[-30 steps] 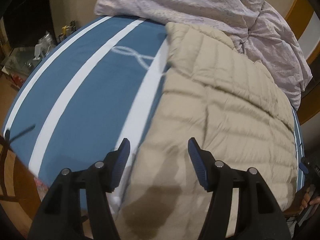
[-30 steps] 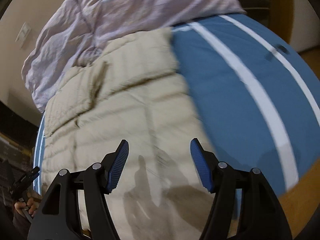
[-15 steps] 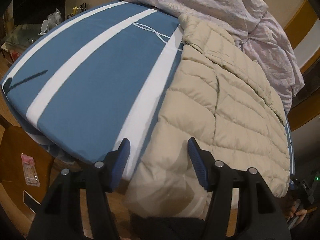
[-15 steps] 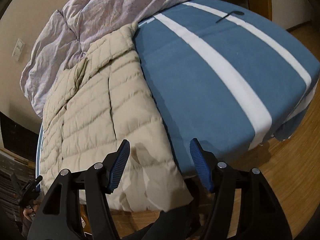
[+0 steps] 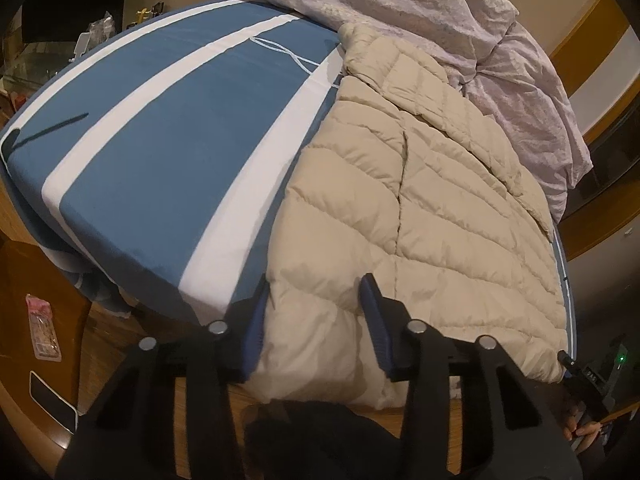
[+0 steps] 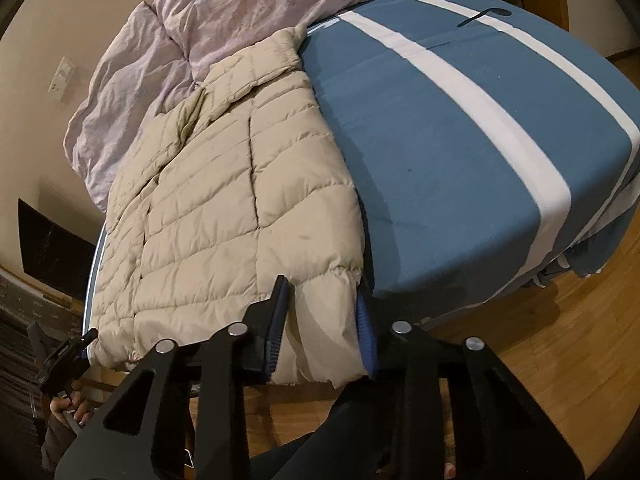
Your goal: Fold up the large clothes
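My beige quilted puffer jacket [image 5: 416, 208] lies unfolded mid-frame on the blue white-striped bed [image 5: 168, 152] — my left tongs [image 5: 314, 320] and right tongs [image 6: 322, 320], just closing, pinch its lower-frame hem; every fold remains.

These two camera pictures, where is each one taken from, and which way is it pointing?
Left wrist view: sits on the left gripper, looking down over the bed's foot at the beige puffer jacket; the gripper's jaws have just been closing and now pinch its hem.
Right wrist view: sits on the right gripper, facing the same way, shut on the jacket's other hem corner; a hand shows lower left.
Shared: jacket, blue striped sheet, lilac duvet.
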`<state>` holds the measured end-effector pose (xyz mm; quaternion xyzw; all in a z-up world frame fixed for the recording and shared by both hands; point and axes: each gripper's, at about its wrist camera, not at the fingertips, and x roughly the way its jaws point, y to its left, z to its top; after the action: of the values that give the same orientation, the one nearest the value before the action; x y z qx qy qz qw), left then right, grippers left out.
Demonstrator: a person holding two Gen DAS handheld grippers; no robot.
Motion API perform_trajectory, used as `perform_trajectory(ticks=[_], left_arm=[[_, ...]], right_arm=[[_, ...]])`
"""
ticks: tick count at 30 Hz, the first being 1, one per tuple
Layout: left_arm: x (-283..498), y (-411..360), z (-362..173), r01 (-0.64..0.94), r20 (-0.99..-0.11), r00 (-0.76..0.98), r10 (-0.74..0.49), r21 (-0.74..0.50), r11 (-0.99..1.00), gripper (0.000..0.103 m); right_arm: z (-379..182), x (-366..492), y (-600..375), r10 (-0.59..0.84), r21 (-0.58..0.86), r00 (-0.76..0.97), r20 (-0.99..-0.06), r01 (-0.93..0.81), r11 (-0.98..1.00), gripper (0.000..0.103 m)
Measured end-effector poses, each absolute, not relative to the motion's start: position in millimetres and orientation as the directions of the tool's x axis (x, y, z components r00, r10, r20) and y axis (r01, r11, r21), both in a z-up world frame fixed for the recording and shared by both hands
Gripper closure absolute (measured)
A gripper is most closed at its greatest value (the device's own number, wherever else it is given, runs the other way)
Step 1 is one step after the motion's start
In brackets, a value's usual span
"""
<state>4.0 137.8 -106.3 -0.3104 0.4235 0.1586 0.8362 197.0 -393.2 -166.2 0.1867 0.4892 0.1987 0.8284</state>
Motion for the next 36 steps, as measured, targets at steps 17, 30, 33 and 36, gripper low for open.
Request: perform_trajectory(ticks=[17, 30, 33, 36], left_arm=[[7, 144, -70, -0.504, -0.748, 0.663, 0.023, -0.424, 0.752, 0.098], [69, 174, -23, -0.507, -0.703, 0.706, 0.088, -0.414, 0.756, 0.099], [89, 181, -17, -0.505, -0.701, 0.707, 0.091, -0.411, 0.759, 0.099], [110, 188, -11, -0.501, -0.697, 0.711, 0.094, -0.407, 0.764, 0.099]], right_arm=[[-133, 213, -392, 0.561, 0.567, 0.511, -0.651, -0.164, 0.807, 0.097], [-92, 278, -369, 0.563, 0.584, 0.580, -0.588, -0.176, 0.792, 0.097], [-88, 295, -364, 0.559, 0.587, 0.588, -0.585, -0.168, 0.792, 0.097], [-85, 315, -359, 0.554, 0.592, 0.594, -0.583, -0.156, 0.790, 0.097]])
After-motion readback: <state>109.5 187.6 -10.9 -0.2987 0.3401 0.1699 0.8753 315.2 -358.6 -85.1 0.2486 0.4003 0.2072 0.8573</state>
